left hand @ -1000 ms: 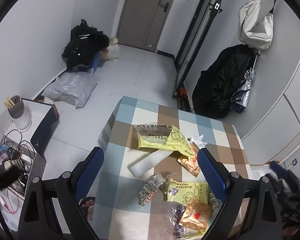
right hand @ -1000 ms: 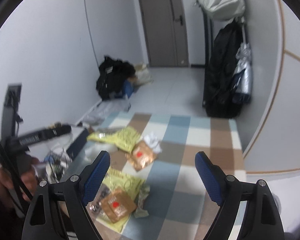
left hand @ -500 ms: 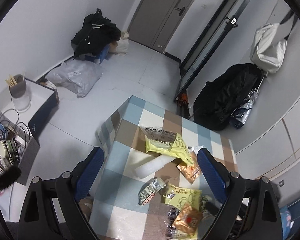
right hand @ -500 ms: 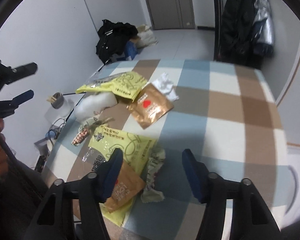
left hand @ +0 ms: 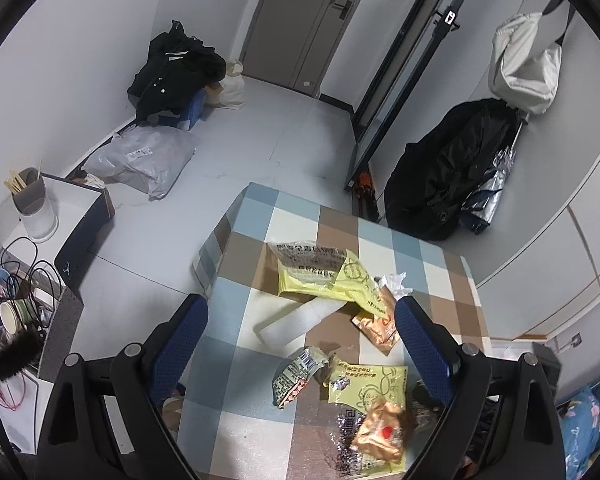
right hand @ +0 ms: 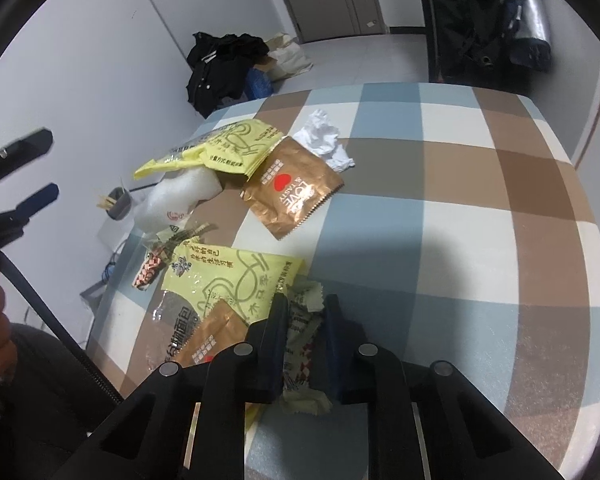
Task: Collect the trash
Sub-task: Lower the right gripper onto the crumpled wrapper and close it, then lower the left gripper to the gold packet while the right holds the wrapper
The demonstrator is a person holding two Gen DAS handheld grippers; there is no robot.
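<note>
Several wrappers lie on the checked table (right hand: 480, 208). My right gripper (right hand: 306, 312) is shut on a pale crumpled wrapper (right hand: 304, 344) at the near side of the table. Beside it lie a yellow wrapper (right hand: 236, 276) with a gold packet (right hand: 208, 336) on it. Farther off are a gold heart packet (right hand: 292, 192), another yellow wrapper (right hand: 220, 148), a white foam piece (right hand: 176, 200) and a crumpled tissue (right hand: 324, 140). My left gripper (left hand: 300, 344) is open, high above the table's left side, holding nothing. It also shows at the left edge of the right wrist view (right hand: 20, 176).
The table's left edge (left hand: 216, 264) drops to the floor. A side shelf with a cup and cables (left hand: 32, 216) stands left. A grey bag (left hand: 140, 160) and black clothes (left hand: 172, 72) lie on the floor. A black bag (left hand: 452, 176) leans by the right wall.
My right gripper has come down to the table and closed on the pale wrapper. My left gripper has risen and drawn back from the table, staying open.
</note>
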